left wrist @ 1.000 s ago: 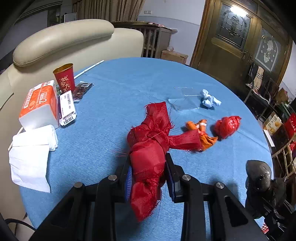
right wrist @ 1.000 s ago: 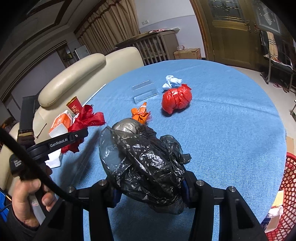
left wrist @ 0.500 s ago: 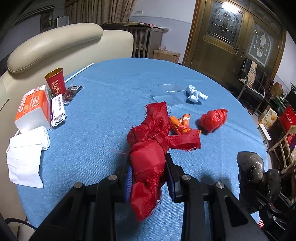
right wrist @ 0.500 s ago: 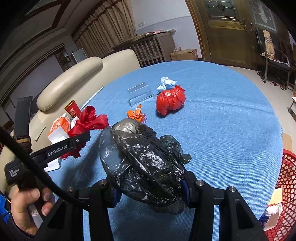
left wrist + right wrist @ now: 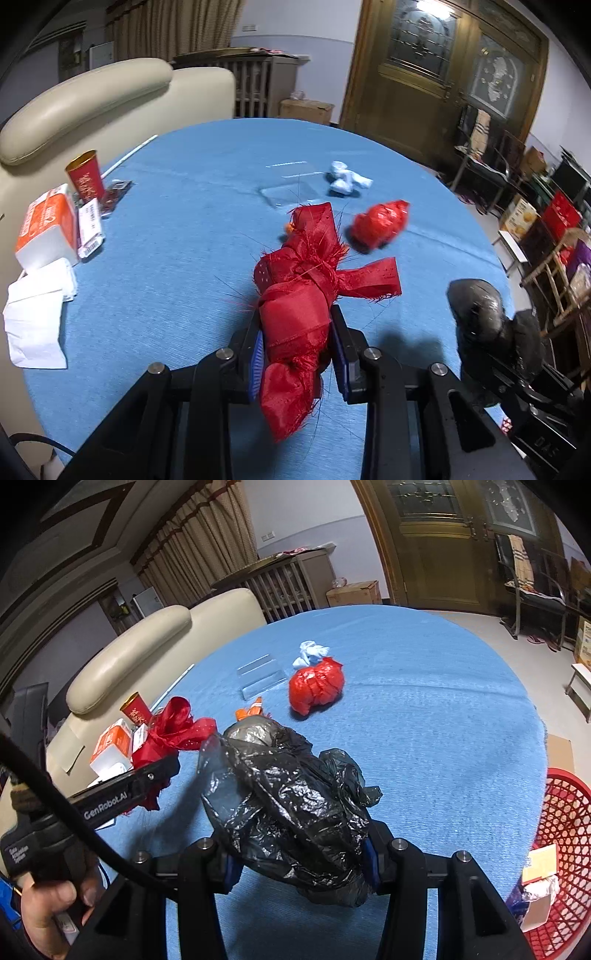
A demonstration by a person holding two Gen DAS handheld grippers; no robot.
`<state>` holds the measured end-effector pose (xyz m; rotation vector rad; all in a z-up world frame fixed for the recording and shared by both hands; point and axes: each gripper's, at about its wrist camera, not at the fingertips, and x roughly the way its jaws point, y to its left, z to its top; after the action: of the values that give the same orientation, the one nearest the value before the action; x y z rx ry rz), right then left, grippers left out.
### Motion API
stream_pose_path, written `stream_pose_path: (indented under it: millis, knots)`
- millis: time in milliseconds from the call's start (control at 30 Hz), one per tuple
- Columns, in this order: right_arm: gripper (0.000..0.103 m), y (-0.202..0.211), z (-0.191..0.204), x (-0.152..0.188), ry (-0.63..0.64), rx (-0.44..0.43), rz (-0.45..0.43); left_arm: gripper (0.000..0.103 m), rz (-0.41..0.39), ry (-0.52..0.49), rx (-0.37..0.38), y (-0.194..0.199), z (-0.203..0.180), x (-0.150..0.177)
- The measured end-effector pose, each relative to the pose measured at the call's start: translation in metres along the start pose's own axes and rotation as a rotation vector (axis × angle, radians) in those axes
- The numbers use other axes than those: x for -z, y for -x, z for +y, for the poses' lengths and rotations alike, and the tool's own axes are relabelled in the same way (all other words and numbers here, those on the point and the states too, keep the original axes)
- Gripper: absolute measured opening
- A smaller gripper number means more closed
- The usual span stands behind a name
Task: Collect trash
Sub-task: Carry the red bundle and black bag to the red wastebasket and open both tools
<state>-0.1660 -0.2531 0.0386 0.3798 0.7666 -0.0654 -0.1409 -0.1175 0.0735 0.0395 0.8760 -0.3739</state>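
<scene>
Right wrist: red basket (image 5: 565, 849) sits beyond the table (image 5: 443, 738) edge.

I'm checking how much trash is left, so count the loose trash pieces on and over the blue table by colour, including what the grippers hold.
Red: 2, ribbon bundle, crumpled red bag
Black: 1, black plastic bag
Orange: 1, orange wrapper
Pale blue: 1, blue wad
Clear: 1, clear plastic tray
Total: 6

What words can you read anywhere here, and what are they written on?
"GenRobot.AI": white letters on the black left gripper's arm.
Small white label on that gripper's handle: too blurred.
Gold writing on the red paper cup: unreadable.
Print on the orange-and-white tissue pack: too blurred.
Barcode label beside it: too small.
</scene>
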Motion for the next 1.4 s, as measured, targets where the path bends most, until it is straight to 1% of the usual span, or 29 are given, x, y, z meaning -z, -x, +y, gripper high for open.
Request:
stream_pose_path:
  millis: [567, 1067, 1400]
  knots:
    - [0.053, 0.028, -0.044, 0.009, -0.089, 0.071, -0.041, 0.033, 0.010, -0.137, 0.080, 0.010, -0.063, 0.017]
    - [0.053, 0.060, -0.087, 0.017, -0.158, 0.158, -0.077, 0.033, 0.015, -0.206, 0.142, 0.010, -0.104, 0.020]
    - [0.053, 0.079, -0.118, 0.027, -0.210, 0.213, -0.093, 0.033, 0.023, -0.278, 0.178, 0.013, -0.137, 0.025]
